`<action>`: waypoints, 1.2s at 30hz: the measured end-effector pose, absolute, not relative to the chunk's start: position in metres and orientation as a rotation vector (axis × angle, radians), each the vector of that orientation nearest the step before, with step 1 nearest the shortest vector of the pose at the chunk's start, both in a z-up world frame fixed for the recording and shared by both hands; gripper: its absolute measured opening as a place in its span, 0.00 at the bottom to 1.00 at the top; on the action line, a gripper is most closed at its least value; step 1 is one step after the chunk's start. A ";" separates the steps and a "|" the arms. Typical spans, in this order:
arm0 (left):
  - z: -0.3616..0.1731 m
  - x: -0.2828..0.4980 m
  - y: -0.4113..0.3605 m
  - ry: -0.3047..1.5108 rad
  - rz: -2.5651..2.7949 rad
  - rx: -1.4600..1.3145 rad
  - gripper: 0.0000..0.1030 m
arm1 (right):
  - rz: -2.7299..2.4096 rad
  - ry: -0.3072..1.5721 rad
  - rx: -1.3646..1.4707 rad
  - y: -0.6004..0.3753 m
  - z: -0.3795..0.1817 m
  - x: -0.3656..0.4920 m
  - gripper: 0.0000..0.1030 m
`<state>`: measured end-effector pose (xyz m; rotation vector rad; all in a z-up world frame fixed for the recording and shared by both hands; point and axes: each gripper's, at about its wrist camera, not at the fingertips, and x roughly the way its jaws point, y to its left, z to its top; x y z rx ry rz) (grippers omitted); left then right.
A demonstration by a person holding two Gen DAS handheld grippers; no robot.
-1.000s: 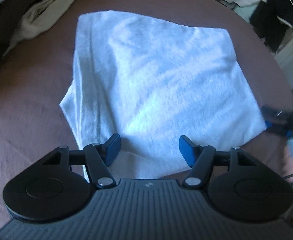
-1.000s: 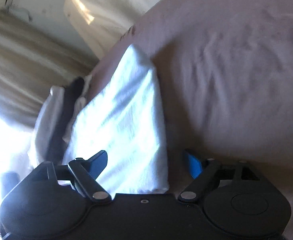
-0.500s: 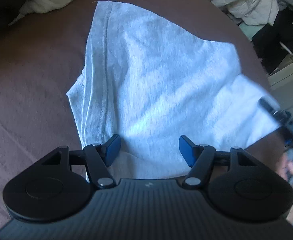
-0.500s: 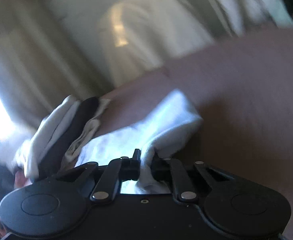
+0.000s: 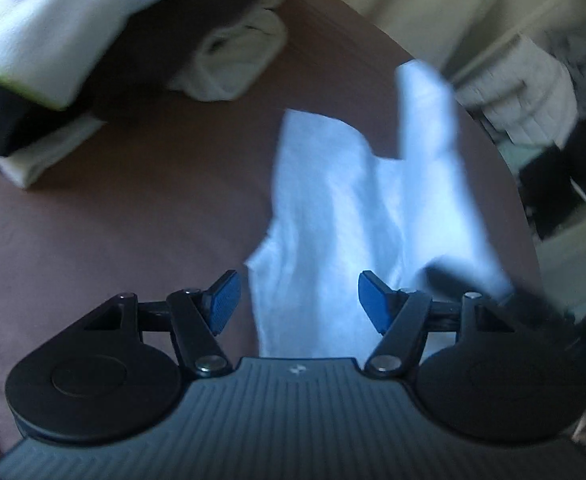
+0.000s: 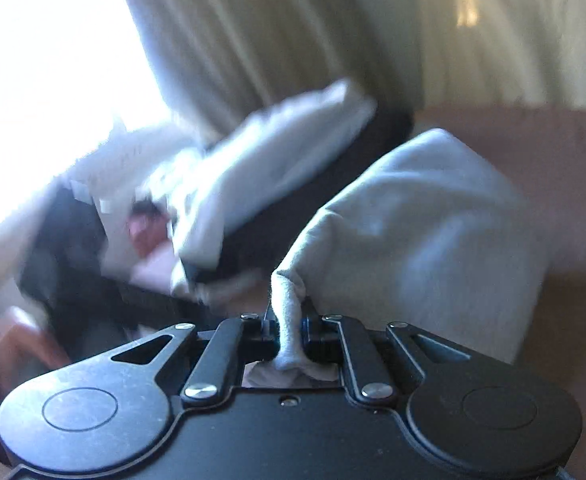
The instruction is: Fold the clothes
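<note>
Since the earlier frames, the white T-shirt has been raised off the brown bedspread at its right side and bunched narrower. Right gripper: jaws clamped on a pinched fold of the T-shirt, which drapes away to the right. Left gripper: blue pads spread apart above the garment's near edge, gripping nothing. Piled clothes lie beyond.

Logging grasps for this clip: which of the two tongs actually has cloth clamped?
The right tongs, shut on a bunched edge of the white garment. The left tongs stand open, gripping nothing.
</note>
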<state>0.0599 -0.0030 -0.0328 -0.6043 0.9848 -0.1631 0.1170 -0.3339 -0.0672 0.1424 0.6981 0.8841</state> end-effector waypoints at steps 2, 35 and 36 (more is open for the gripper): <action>-0.037 0.061 0.005 0.988 -0.137 -0.635 0.63 | 0.865 0.743 0.084 -0.329 -0.083 0.106 0.12; -0.063 0.092 0.016 0.877 -0.193 -0.618 0.08 | 0.737 0.699 0.125 -0.400 -0.074 0.042 0.60; -0.065 0.095 0.012 0.876 -0.210 -0.602 0.08 | 0.747 0.697 0.074 -0.399 -0.078 0.040 0.60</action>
